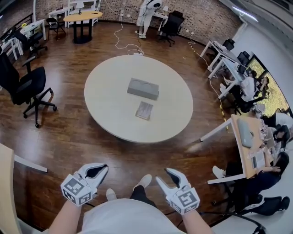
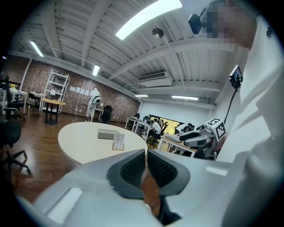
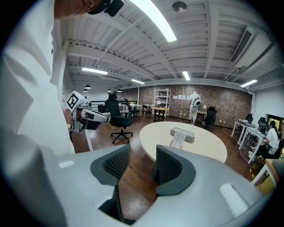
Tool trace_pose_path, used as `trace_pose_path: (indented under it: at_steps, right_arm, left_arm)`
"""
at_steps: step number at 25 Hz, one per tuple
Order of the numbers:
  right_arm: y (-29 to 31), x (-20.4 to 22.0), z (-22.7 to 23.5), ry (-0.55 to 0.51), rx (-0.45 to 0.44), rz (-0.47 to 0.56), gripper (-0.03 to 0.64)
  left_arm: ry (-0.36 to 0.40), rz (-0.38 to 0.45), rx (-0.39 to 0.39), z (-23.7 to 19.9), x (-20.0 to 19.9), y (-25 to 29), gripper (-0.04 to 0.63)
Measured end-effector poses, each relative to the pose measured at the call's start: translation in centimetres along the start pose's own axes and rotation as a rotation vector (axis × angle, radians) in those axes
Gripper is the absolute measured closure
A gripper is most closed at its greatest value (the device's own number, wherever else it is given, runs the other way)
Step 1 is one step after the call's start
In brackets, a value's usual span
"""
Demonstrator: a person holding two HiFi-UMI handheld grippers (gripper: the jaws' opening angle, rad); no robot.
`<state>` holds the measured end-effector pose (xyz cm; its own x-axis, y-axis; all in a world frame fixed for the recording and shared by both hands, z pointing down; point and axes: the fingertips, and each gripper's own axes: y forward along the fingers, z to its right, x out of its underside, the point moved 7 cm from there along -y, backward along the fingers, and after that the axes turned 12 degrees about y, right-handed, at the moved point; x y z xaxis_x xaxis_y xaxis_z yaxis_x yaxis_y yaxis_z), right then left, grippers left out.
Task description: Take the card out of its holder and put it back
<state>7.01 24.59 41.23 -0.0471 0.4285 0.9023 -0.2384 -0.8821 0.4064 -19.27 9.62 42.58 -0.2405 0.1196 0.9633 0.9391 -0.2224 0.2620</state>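
Note:
A grey box-shaped holder lies near the middle of the round white table. A card lies flat on the table just in front of it. Both grippers are held low near my body, well short of the table and over the wooden floor. My left gripper is shut with nothing in it, its pads almost touching. My right gripper is open and empty, with a clear gap between its pads. The holder and card appear far ahead in the left gripper view, and the holder and card likewise in the right gripper view.
A black office chair stands left of the table. Desks with seated people line the right side. A pale desk edge is close at my left. A standing person and a small round table are at the far back.

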Motion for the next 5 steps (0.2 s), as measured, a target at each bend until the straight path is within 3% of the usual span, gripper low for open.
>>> trace_pose_path:
  at_steps: [5]
  right_arm:
    - [0.24, -0.39, 0.10, -0.001, -0.007, -0.017, 0.430]
  left_arm:
    - [0.006, 0.009, -0.002, -0.39, -0.50, 0.18, 0.575]
